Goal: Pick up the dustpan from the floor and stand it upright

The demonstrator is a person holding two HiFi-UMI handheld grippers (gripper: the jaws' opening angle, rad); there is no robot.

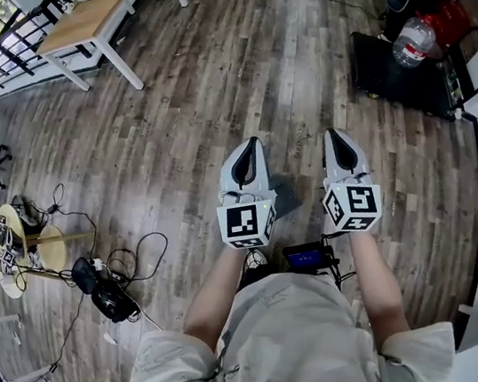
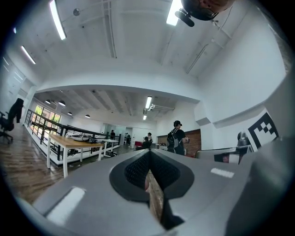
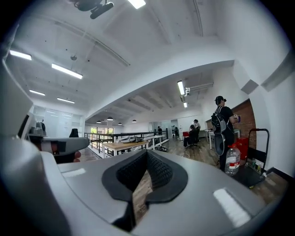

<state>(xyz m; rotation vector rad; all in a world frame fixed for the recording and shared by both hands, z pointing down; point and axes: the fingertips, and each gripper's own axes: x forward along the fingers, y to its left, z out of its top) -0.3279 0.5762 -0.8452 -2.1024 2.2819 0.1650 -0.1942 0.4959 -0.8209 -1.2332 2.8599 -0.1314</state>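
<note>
No dustpan shows in any view. In the head view both grippers are held side by side at chest height, pointing forward over the wooden floor point(image 1: 230, 79). My left gripper point(image 1: 252, 143) has its jaws together with nothing between them; in the left gripper view its black pads point(image 2: 138, 170) meet at the tip point(image 2: 148, 154). My right gripper point(image 1: 335, 132) is likewise shut on nothing, and the right gripper view shows its pads point(image 3: 161, 173) meeting at the front point(image 3: 146, 153). Each gripper sees the other's grey body at the side of its frame.
A wooden table point(image 1: 95, 19) stands at the far left. A black cart point(image 1: 400, 70) with a water bottle point(image 1: 413, 41) is at the right. A round stool point(image 1: 37, 249) and cables with black gear point(image 1: 107, 296) lie at the left. People point(image 3: 220, 124) stand far off.
</note>
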